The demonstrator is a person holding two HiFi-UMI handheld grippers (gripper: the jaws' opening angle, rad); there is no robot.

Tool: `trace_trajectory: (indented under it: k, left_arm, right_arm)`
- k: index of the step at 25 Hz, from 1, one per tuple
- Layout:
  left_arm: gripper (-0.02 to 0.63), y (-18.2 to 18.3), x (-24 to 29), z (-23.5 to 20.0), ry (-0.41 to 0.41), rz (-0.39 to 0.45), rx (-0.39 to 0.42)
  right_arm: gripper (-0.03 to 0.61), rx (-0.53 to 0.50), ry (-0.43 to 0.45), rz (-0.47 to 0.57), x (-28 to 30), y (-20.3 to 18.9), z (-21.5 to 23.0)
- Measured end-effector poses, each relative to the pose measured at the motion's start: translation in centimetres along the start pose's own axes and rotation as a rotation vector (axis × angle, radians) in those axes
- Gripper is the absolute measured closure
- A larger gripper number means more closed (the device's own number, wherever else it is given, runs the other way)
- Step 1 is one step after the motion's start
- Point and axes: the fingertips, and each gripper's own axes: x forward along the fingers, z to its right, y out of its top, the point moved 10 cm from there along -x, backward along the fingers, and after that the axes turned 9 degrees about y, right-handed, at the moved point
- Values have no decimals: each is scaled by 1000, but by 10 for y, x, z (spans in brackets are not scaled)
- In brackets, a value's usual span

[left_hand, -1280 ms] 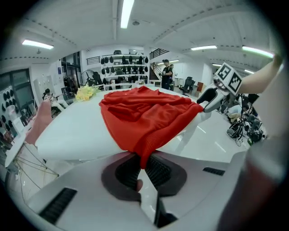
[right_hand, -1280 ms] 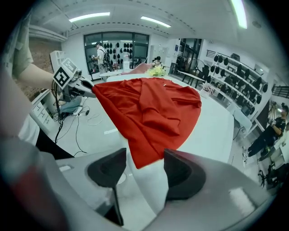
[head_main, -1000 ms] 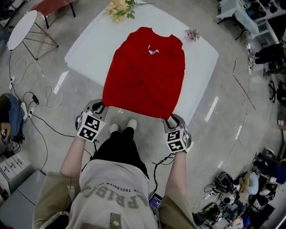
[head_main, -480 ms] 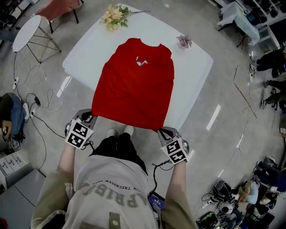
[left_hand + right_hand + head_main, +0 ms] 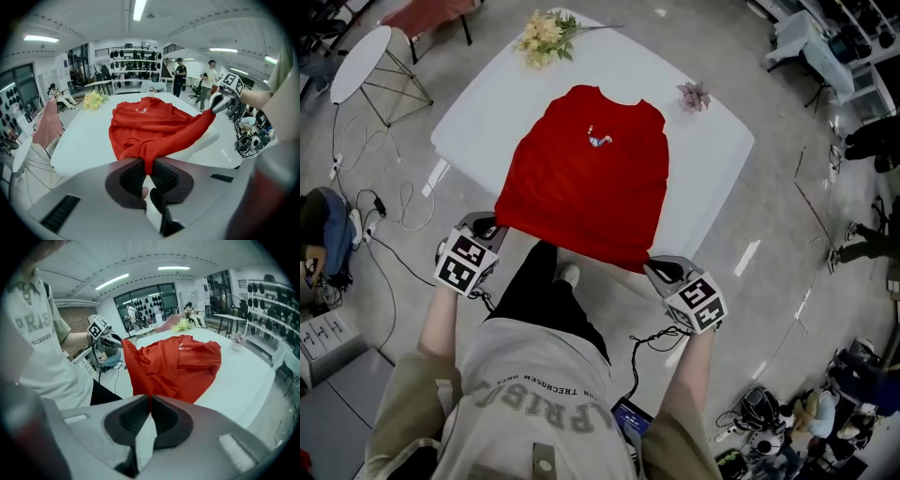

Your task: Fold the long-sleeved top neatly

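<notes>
A red long-sleeved top (image 5: 586, 178) lies on the white table (image 5: 722, 150), sleeves folded in, collar at the far side. Its near hem hangs off the table's near edge, lifted and stretched between both grippers. My left gripper (image 5: 490, 228) is shut on the hem's left corner; in the left gripper view the red cloth (image 5: 154, 133) runs down between the pads. My right gripper (image 5: 661, 270) is shut on the hem's right corner, and a thin edge of cloth (image 5: 154, 364) is pinched between its pads in the right gripper view.
Yellow flowers (image 5: 542, 33) lie at the table's far left corner and a pink flower (image 5: 694, 95) at its far right. A round white side table (image 5: 358, 64) stands on the left, with cables (image 5: 380, 220) on the floor. People stand in the background (image 5: 206, 84).
Both grippers have lifted the near hem off the table's edge and drawn it toward the person. The right gripper has moved down and right in the head view.
</notes>
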Motion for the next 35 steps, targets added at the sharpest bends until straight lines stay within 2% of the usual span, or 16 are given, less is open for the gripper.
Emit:
trace_trajectory:
  k: [4,8,16,21,24,26,28,32,35]
  left_arm:
    - [588,31,27,-20,6,-3,43]
    - [588,61,61,-44,-32,-48,32]
    - [577,99,135,-73,-77,-160,104]
    - [460,109,153,-87,-100,-160,94]
    - [401,109,152,-98,-106,-143,93]
    - [376,108,141,-103,-84,-103,108]
    - [376,109,125,-104,-96,-63,140]
    - [377,114,92,-88,-209,-8,236]
    - [382,116,88,-68,-240,21,329]
  right_arm:
    - [561,33,8,-8,0,25,37]
    - [561,124,-11,-14,6,46,78]
    - [561,205,-170,-168,41,77,137]
    - [560,216,-288,-206,53,87,156]
    - [556,231,-364,-119,49,95,160]
    - [485,240,-396,-55,41,100,160]
    - [417,220,-397,-15,29,106,152]
    - [417,113,-310,0,15,118,117]
    - [417,30,-249,-44,25,118,93]
